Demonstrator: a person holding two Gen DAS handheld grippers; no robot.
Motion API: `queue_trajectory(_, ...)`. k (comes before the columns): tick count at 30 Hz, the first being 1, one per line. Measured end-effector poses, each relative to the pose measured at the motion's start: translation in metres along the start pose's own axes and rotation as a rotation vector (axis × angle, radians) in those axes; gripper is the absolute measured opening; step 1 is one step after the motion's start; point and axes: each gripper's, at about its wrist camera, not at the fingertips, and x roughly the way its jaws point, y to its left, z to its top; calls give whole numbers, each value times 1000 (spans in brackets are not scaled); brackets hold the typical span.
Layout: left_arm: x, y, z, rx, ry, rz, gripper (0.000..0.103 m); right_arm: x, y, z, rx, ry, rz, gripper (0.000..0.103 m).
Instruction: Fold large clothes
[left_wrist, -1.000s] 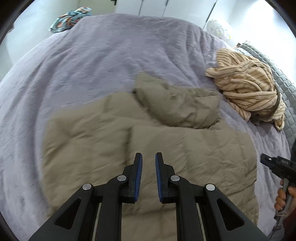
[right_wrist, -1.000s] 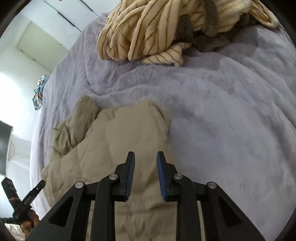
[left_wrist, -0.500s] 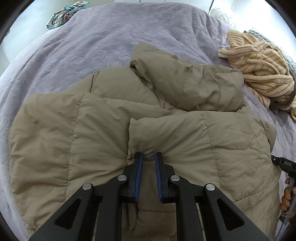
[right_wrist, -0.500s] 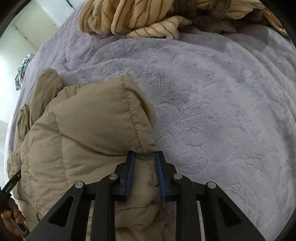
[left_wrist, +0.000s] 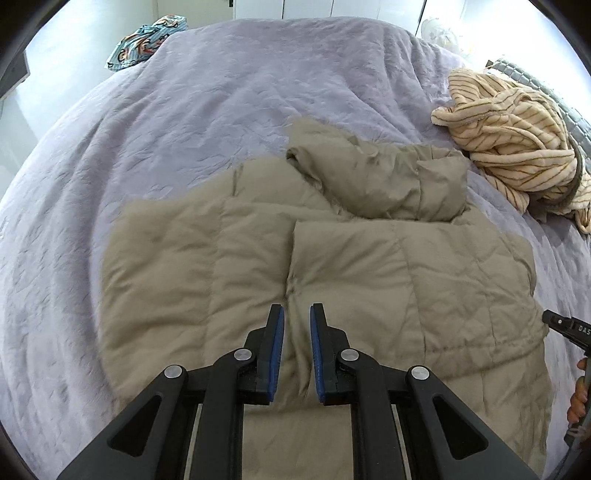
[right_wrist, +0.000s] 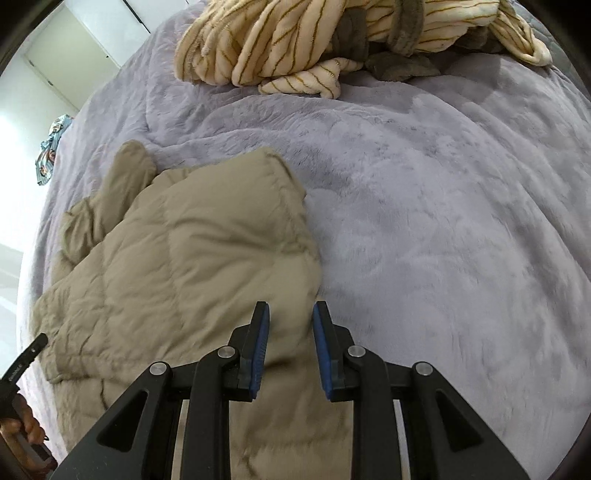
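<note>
Gripping the tan jacket (left_wrist: 369, 266) hem w/ both tongs, left gripper (left_wrist: 296, 350) & right gripper (right_wrist: 290, 350) each clamped on fabric, so we can fold it evenly.

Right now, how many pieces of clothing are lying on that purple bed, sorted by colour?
Tan: 1, the puffy jacket
Cream with brown stripes: 1, the crumpled fleece garment
Blue patterned: 1, the small bundle at the far edge
Total: 3, all on the bedspread
</note>
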Motion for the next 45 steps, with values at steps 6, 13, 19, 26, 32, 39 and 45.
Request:
queue_trajectory(6, -18, 4, -23, -4, 22, 7, 16, -16, 9, -23, 24, 42, 47, 27)
queue_trajectory(13, -40, 4, -47, -1, 46, 2, 18, -34, 19, -57, 6, 97, 74, 48)
queue_trajectory(19, -68, 8, -64, -4, -6, 11, 85, -49, 22, -81, 23, 125, 89, 48)
queue_trajectory(26, -97, 9, -84, 12, 38, 23, 87, -65, 32, -103, 27, 170, 107, 56)
queue_trajectory(32, -113, 9, -104, 9, 94, 34, 87, -85, 39, -122, 35, 197, 133, 76)
queue_trajectory(39, -123, 12, -125, 7, 149, 53, 87, -101, 40, -140, 46, 239, 138, 80)
queue_trajectory(45, -130, 21, -142, -33, 185, 60, 103, -107, 37, -152, 63, 262, 152, 81)
